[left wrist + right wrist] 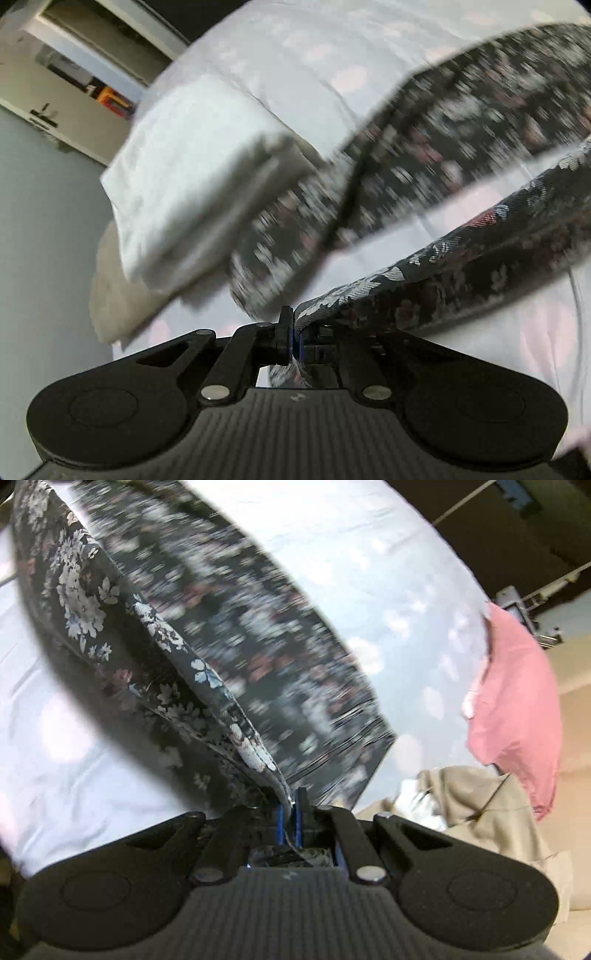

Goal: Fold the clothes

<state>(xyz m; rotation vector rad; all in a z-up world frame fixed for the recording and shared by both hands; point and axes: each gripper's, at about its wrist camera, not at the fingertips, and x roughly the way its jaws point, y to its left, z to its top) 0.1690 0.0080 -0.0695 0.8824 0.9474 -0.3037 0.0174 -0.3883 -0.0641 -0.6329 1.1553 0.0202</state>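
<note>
Gripping the same dark floral garment (pixel 461 280), both sets of jaws are closed on cloth. The left gripper (pixel 291 338) pinches a hemmed edge at the lower centre of its view; the fabric runs up and right from there as a raised band. The right gripper (pixel 290 818) clamps another hemmed edge of the garment (pixel 155 657), with blue pads showing either side of the pinched cloth; that edge climbs away to the upper left.

Garment hangs lifted off the bed (pixel 295 48), which wears a pale sheet with faint pink blotches. A second span of the floral cloth lies blurred farther out in both views; whether it touches the sheet I cannot tell. A strip of bare sheet shows between the near held band and the far span.

Left side: one white folded item (pixel 192 162) sits near the bed's edge, just beside the blurred floral span. Beyond that edge, grey floor (pixel 40 229), then a doorway (pixel 85 70) well apart.

Right side: one pink garment (pixel 517 709) at the bed's far edge, one beige garment (pixel 491 812) crumpled below it, near the gripper's right arm. Bare sheet lies open to the left of the held edge.

Count: two grippers, one floral garment, one white item, one pink, one beige.
</note>
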